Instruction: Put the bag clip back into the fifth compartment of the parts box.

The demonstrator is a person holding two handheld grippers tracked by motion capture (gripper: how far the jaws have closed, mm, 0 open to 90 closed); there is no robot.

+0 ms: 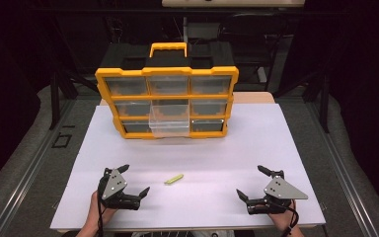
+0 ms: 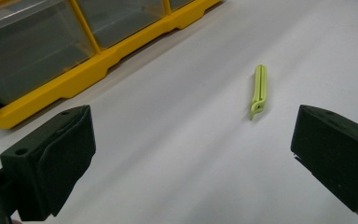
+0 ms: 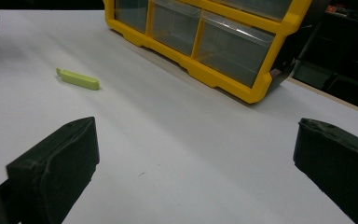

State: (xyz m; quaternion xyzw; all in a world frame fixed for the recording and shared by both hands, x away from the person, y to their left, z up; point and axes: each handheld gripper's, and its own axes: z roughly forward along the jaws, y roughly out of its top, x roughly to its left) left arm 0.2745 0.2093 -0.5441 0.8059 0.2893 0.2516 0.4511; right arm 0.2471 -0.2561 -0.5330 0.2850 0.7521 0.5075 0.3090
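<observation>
High view shows the left gripper (image 1: 133, 181) and the right gripper (image 1: 249, 183) resting low over the near edge of the white table (image 1: 256, 143), each with its jaws spread wide and nothing between them. Between the two, a little nearer the left one, a small lime-green clip (image 1: 173, 179) lies flat on the bare table, well apart from both. Left gripper view has the clip (image 2: 258, 91) ahead and to the right of centre, lengthwise away from the camera, so the left gripper looks the better placed to take it. A good pick would probably bring the jaws down across the clip's narrow width, low enough to catch so thin a piece without scraping the table, and close gently so it does not skid. Farther back stands the yellow drawer cabinet (image 1: 167, 73), its middle clear drawer (image 1: 169, 120) pulled out, a likely place for the clip.
</observation>
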